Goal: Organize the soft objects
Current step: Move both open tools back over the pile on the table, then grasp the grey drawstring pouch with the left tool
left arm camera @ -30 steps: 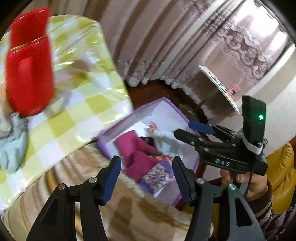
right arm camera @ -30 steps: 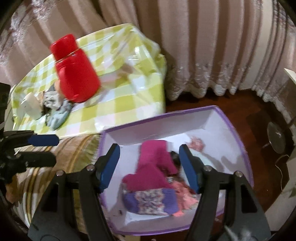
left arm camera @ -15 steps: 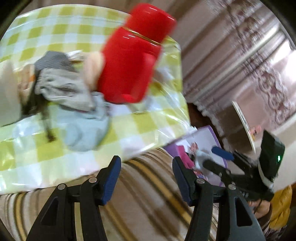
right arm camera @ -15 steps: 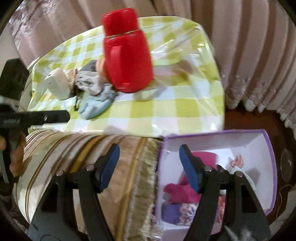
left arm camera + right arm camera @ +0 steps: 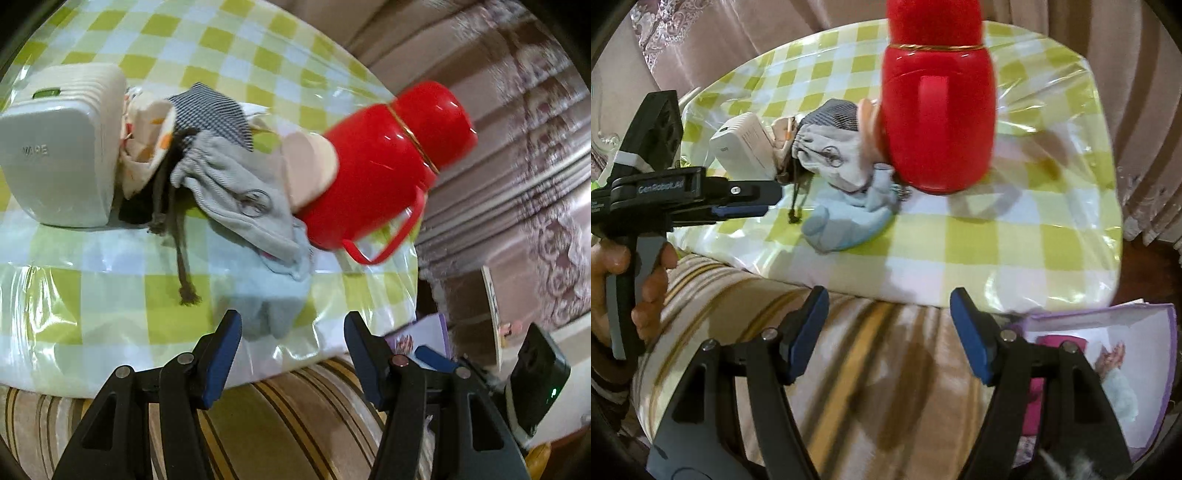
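Both tools gape wide and empty over the bench's near edge.
Left tool and right tool face the crumpled grey and pale-blue soft cloths mid-frame, beside the glossy red plastic flask.

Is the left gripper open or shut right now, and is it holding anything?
Open and empty. The left gripper shows a wide gap between its blue pads, hovering short of the pale blue cloth on the checked table.

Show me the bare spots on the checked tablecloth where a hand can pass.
Free: the cloth right of the red flask out to the table edge, and the front strip before the left claw. Crowded: white box, grey pouch and pale blue cloth bunch against the flask.
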`<state>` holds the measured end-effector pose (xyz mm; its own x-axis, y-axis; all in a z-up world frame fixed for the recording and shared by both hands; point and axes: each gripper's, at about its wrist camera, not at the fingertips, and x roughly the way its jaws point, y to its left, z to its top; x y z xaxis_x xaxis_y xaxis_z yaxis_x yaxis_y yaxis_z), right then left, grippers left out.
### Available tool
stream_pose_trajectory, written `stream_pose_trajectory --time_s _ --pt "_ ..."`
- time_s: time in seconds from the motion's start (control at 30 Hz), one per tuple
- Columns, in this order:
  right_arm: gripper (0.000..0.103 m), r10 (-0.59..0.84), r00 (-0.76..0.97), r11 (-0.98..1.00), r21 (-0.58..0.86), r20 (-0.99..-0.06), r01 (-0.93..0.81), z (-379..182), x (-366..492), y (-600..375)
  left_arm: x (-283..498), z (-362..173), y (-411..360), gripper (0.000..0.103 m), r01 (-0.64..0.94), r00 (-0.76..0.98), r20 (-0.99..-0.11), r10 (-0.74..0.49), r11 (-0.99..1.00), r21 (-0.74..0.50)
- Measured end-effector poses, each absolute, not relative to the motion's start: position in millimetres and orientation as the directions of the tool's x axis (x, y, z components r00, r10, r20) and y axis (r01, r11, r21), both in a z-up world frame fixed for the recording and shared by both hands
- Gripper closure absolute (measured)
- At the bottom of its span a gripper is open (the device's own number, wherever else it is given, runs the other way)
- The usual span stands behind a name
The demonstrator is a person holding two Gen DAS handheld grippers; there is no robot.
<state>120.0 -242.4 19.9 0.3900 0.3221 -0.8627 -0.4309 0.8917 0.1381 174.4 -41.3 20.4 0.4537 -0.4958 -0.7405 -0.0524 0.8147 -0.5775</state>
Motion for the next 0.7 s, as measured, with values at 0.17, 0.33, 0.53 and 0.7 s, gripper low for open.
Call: stream_pose_trajectory --time_s 0.17,0.33,0.53,0.7 --pt "0.026 0.332 0.364 0.896 0.170 -0.870 -0.411 12.4 135.9 -219.4 192.7 7.0 -27.2 0.043 -0.136 0.453 -0.737 -0.501 0.779 -0.613" --pt "0.023 0.335 0.368 0.916 0.208 -0.868 -0.344 4.7 152.2 -208.0 216.0 -0.6 -19.2 0.040 -0.222 0.484 -0.742 -0.464 0.755 -0.617" --pt "0.022 0.366 0.375 0.926 0.295 -0.852 -0.235 -4.5 163.6 -203.7 236.1 -17.3 -10.3 0.030 -0.339 0.503 -0.735 -0.455 0.678 -0.652" --pt "0.022 0.384 0.383 0.922 0.327 -0.840 -0.207 -8.6 166.5 -204.2 247.6 -31.4 -5.4 0.029 -0.410 0.508 -0.733 -0.452 0.622 -0.667"
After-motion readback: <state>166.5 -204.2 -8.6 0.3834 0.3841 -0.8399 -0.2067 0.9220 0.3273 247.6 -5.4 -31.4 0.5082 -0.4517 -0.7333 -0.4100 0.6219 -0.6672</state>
